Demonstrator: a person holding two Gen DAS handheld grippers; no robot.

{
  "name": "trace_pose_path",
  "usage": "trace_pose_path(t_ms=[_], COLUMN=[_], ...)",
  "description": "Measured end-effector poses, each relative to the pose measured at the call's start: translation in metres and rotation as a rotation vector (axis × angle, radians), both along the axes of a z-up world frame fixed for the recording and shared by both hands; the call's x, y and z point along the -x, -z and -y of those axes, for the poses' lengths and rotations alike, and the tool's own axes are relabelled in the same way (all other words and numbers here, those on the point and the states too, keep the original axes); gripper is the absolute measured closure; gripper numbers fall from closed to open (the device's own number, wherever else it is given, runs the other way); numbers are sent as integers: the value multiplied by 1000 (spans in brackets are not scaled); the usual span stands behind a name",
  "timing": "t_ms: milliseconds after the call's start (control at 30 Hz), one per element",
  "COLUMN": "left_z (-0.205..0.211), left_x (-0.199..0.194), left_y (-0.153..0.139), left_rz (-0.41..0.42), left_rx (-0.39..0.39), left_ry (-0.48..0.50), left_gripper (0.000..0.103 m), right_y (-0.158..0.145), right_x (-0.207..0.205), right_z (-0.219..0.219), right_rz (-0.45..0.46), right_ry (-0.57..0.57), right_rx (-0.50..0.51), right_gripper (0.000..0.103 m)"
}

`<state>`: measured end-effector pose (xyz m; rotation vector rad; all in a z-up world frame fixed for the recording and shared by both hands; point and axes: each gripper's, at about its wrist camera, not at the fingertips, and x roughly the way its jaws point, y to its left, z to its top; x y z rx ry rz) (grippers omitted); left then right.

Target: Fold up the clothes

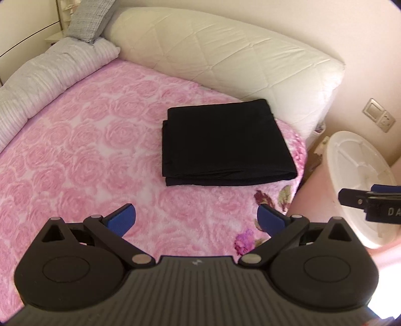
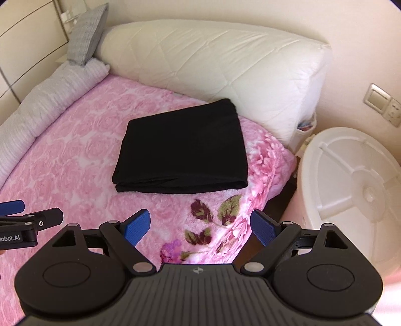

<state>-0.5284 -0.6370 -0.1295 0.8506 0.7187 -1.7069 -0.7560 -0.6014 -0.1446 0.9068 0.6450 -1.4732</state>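
A black garment (image 1: pixel 223 143) lies folded into a flat rectangle on the pink rose-patterned blanket (image 1: pixel 87 150), near the bed's right edge. It also shows in the right wrist view (image 2: pixel 183 148). My left gripper (image 1: pixel 196 220) is open and empty, held above the blanket in front of the garment and apart from it. My right gripper (image 2: pixel 200 227) is open and empty, over the blanket's front right corner, also short of the garment. The right gripper's side shows at the right edge of the left wrist view (image 1: pixel 371 200); the left gripper's side shows at the left edge of the right wrist view (image 2: pixel 25 223).
A large white quilted pillow (image 1: pixel 225 57) stands behind the garment. A grey striped bolster (image 1: pixel 50 75) runs along the bed's left side, with a grey cushion (image 1: pixel 90 20) behind it. A white plastic stool (image 2: pixel 351 180) stands right of the bed. Wall sockets (image 2: pixel 383 102) are on the right wall.
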Motion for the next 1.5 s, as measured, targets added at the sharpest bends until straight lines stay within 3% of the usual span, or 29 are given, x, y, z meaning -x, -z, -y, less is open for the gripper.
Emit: trace_pose_path(t_ms=[200,700,1500], left_z=[-25,-67,-83], left_x=[-21,-58,-40], left_y=[-2,-12,-24], left_rz=[-39,-42,-61], left_rx=[-6,43,85], left_ry=[10,30,32], left_gripper=[1,1,1], right_y=[-7,-22,-44], right_x=[-29,-75,-71], right_z=[-32,-84,-103], right_rz=[-17,-19,-67], right_ry=[14,39,30], right_rx=[9,54,86], right_gripper=[14,14,14])
